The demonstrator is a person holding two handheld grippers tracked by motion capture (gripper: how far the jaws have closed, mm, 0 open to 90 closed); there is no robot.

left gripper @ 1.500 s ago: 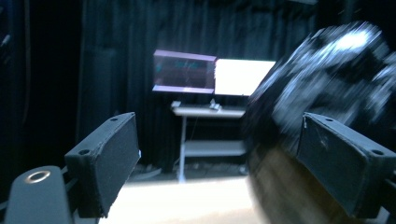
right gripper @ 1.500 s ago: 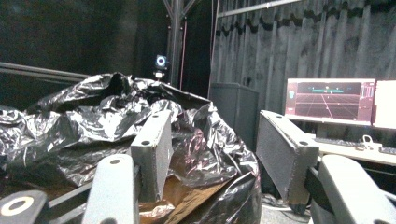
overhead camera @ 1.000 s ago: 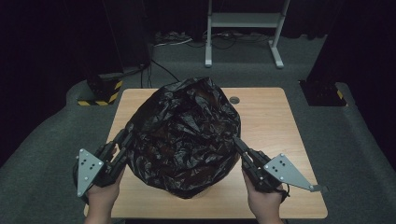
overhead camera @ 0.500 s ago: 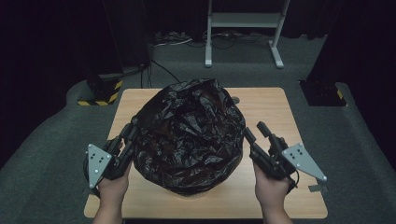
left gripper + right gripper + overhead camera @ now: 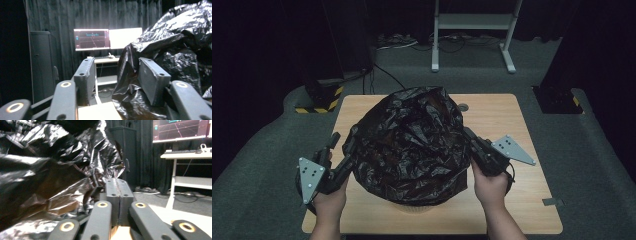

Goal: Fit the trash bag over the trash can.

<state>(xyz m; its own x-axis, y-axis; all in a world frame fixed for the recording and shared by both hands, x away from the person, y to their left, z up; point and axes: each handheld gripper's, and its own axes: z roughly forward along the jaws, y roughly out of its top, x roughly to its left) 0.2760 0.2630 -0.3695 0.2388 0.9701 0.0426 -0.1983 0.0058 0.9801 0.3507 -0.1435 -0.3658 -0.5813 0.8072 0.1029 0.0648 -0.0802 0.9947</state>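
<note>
Black crinkly bin bag (image 5: pixel 409 142) sits puffed up in the middle of the wooden table (image 5: pixel 512 200), over a pale bin. The left gripper (image 5: pixel 117 75) has just been opening, and a fold of bag hangs loose between its jaws. The right gripper (image 5: pixel 119 195) is squeezed tight, maybe on a thin bit of plastic. A hard tug could rip the bag, or let it slip off.

crumpled glossy black bag (image 5: pixel 409 142), mid-table
</note>
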